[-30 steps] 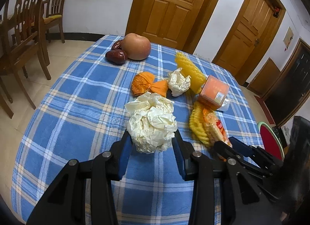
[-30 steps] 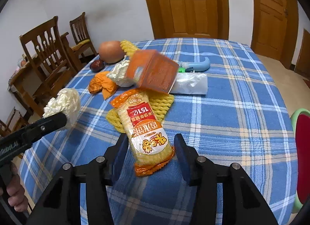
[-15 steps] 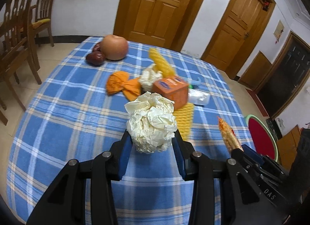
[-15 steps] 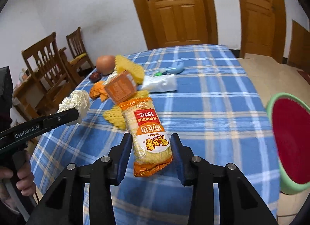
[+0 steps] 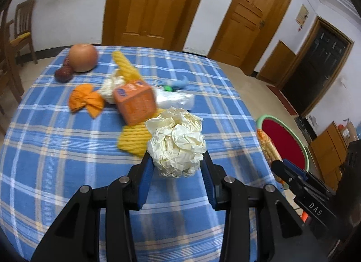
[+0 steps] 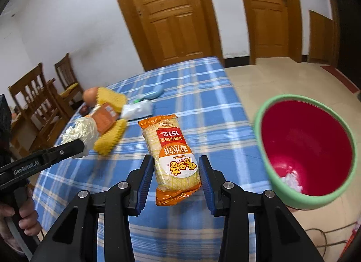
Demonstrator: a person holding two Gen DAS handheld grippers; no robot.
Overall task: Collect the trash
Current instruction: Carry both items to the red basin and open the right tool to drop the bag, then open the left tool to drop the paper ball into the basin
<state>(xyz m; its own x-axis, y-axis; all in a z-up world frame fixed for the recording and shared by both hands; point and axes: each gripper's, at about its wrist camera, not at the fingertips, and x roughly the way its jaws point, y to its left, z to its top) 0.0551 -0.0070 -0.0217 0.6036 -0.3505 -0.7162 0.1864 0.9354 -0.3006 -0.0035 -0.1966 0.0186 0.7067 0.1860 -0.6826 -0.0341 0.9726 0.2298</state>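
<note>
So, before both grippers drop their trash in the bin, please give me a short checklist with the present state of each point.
1. Left gripper holds the crumpled paper ball firmly: ok, it sits squeezed between both fingers.
2. Right gripper holds the rice cracker packet: ok, though only its lower part is between the fingers.
3. Bin in view and open: ok, green rim, red inside, standing beside the table.
4. Room in the bin: ok, only a little white trash at the bottom.
5. Either gripper already above the bin opening: not ok, both are over the tablecloth.
6. The two grippers clear of each other: cannot tell.
</note>
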